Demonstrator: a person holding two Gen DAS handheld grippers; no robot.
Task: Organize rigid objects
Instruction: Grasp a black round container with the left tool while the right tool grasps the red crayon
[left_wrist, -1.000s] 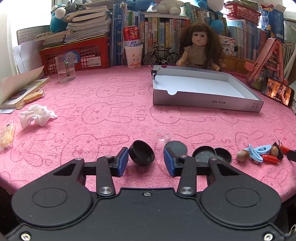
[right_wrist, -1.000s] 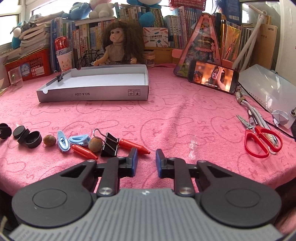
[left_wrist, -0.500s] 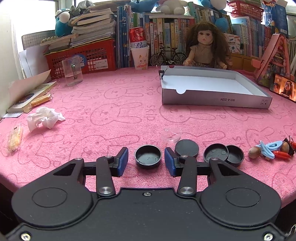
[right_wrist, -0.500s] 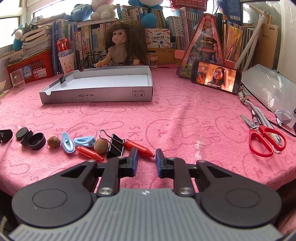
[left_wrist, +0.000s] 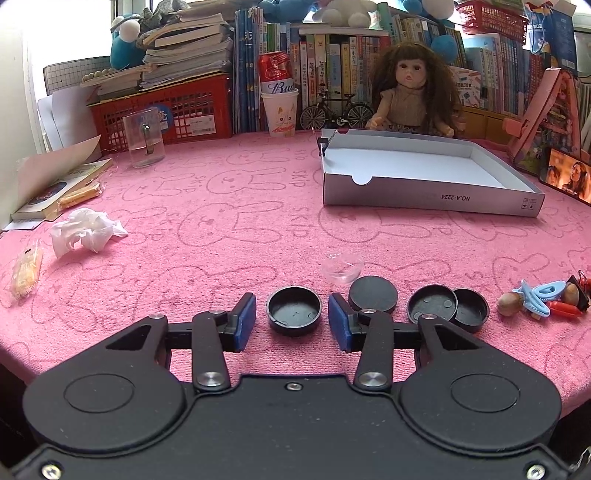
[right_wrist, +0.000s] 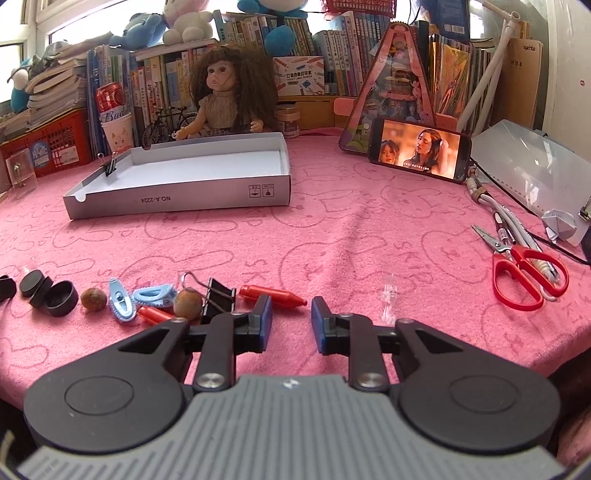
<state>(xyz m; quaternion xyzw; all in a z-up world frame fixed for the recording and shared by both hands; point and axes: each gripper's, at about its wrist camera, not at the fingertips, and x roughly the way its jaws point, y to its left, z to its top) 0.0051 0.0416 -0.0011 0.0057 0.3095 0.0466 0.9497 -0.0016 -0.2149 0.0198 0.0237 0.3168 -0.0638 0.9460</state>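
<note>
My left gripper (left_wrist: 291, 314) is open, and a black round cap (left_wrist: 294, 310) lies flat on the pink cloth between its blue pads, with a small gap on each side. Three more black caps (left_wrist: 373, 294) (left_wrist: 432, 307) (left_wrist: 471, 308) and a clear little cup (left_wrist: 341, 267) sit just right of it. My right gripper (right_wrist: 291, 314) is open, its jaws opening with nothing between them. A red pen-like piece (right_wrist: 273, 295) lies just ahead of its left finger, beside a black binder clip (right_wrist: 218, 299), two nuts (right_wrist: 187, 303) (right_wrist: 94, 300), blue clips (right_wrist: 120, 297) and another red piece (right_wrist: 155, 314). The white box (right_wrist: 177, 199) stands further back.
Red scissors (right_wrist: 524, 273) and cables lie at the right, with a phone (right_wrist: 419, 149) propped behind them. A crumpled tissue (left_wrist: 85, 230), a booklet, a glass (left_wrist: 144, 140), a red basket, a doll (left_wrist: 410, 96) and books line the left and back edges.
The black cap that leaned tilted against my left gripper's left finger now lies flat between the fingers. My right gripper's jaws have spread apart from nearly shut.
</note>
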